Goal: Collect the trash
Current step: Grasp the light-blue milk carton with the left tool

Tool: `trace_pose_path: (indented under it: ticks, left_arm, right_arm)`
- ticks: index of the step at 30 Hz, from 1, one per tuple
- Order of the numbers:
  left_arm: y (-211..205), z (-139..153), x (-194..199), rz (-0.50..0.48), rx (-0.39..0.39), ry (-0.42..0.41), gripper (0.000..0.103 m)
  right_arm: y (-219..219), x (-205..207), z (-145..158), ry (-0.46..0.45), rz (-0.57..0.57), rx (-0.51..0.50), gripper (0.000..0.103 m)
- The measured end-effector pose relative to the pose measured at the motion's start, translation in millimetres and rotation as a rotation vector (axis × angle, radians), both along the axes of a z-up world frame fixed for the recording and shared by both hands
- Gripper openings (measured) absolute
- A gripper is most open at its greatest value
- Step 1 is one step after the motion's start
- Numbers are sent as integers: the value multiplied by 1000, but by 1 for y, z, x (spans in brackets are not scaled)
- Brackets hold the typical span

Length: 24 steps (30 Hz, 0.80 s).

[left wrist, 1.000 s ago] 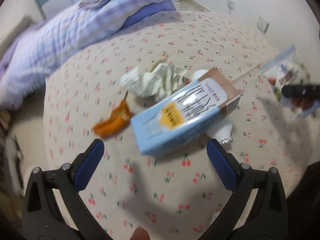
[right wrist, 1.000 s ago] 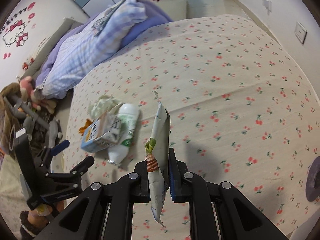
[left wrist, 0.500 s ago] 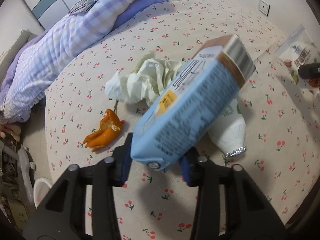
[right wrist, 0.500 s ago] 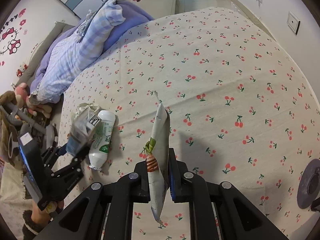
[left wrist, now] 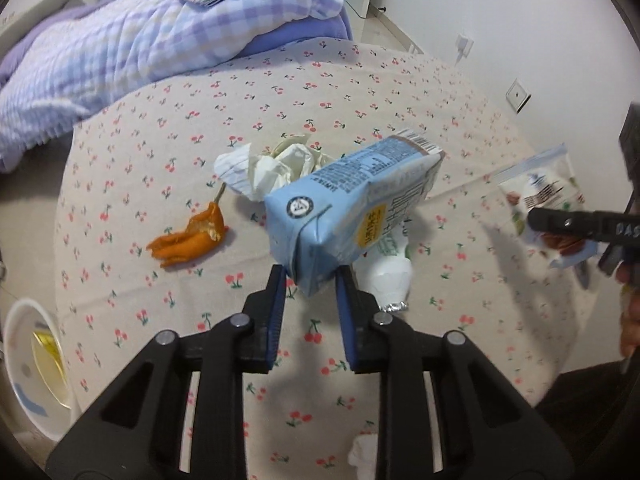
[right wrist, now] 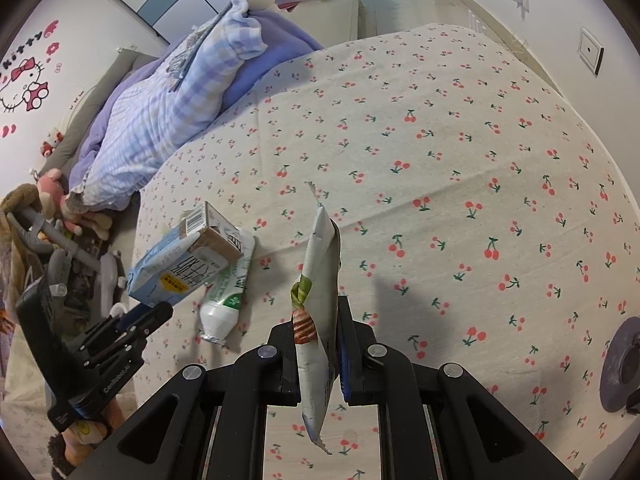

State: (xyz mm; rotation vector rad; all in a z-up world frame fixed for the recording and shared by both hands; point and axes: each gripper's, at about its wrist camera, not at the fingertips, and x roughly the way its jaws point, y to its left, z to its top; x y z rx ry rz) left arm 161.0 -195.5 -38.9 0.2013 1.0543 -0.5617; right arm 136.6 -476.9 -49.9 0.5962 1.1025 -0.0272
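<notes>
My left gripper [left wrist: 310, 280] has just been closing; its jaws now pinch the near end of the blue carton [left wrist: 352, 204], which tilts up and away, clear of the cherry-print sheet [left wrist: 400, 80]. Beneath it lies the white bottle [left wrist: 386, 276]; beyond, orange peel [left wrist: 188, 240] and crumpled tissue [left wrist: 272, 164]. My right gripper [right wrist: 318, 344] is clamped on a snack wrapper [right wrist: 318, 280], held edge-on and upright.

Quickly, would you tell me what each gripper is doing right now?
Left gripper: just closed, shut on the blue carton.
Right gripper: shut on the snack wrapper.
</notes>
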Motion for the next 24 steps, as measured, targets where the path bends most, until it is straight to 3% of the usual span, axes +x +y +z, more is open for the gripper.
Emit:
trace_pose_path:
  ticks: [17,18,19,24]
  left_arm:
    - [64,20,-6,114,-68,24,25]
    - [70,21,-7,126,-73,25,19]
    - [76,23,-7,132,-78,29,0]
    - [104,20,-6,185,-70,31,0]
  right_arm:
    - [34,13,18,-35,40,12,13]
    - [39,14,20,-39,47,13,13]
    - [42,15,21,-41,52,14,13]
    - [65,21,26,-51,84,21,13]
